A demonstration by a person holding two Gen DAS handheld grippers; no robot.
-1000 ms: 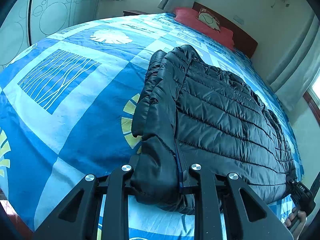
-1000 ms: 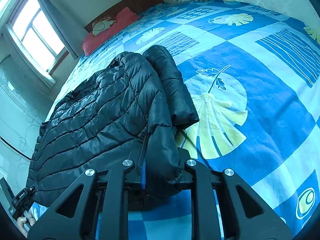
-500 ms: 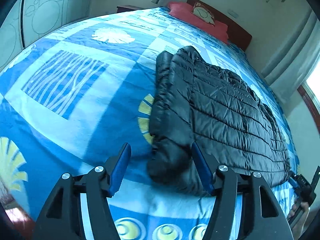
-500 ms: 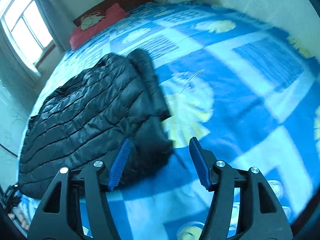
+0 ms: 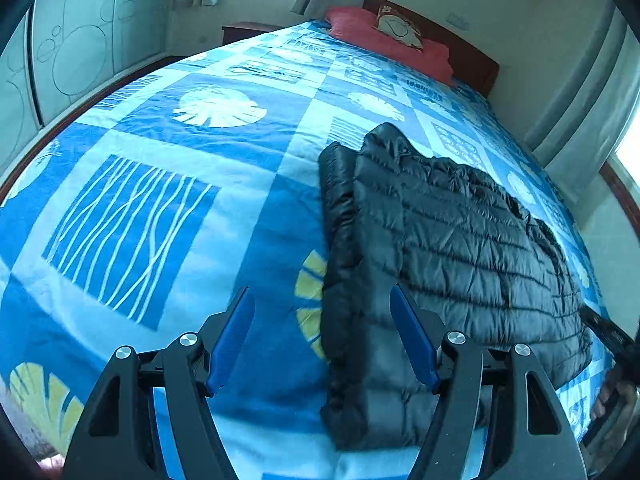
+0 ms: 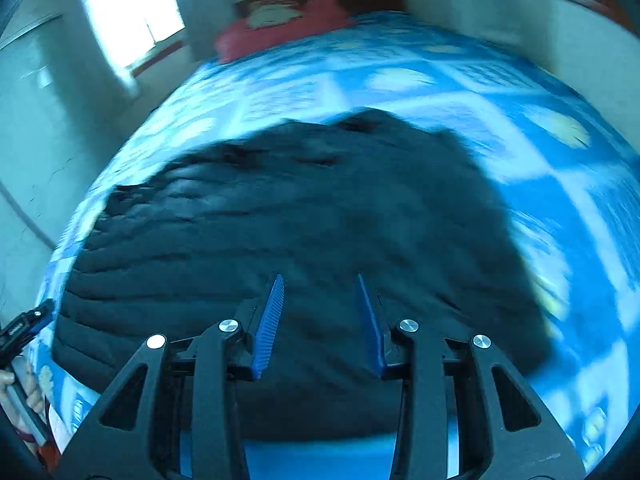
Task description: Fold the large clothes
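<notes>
Left wrist view: black puffer jacket [image 5: 460, 248] lying folded on the bed [image 5: 160, 200]; left tongs [image 5: 322, 340] opening, nothing gripped. Right tongs [image 6: 320, 320] closing, empty above jacket, likely repositioning.

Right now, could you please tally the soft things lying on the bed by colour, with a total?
Black: 1, the puffer jacket
Red: 1, the pillow, with a pale printed cushion or patch on it that I cannot tell apart
Blue patterned: 1, the bedspread
Total: 3
</notes>
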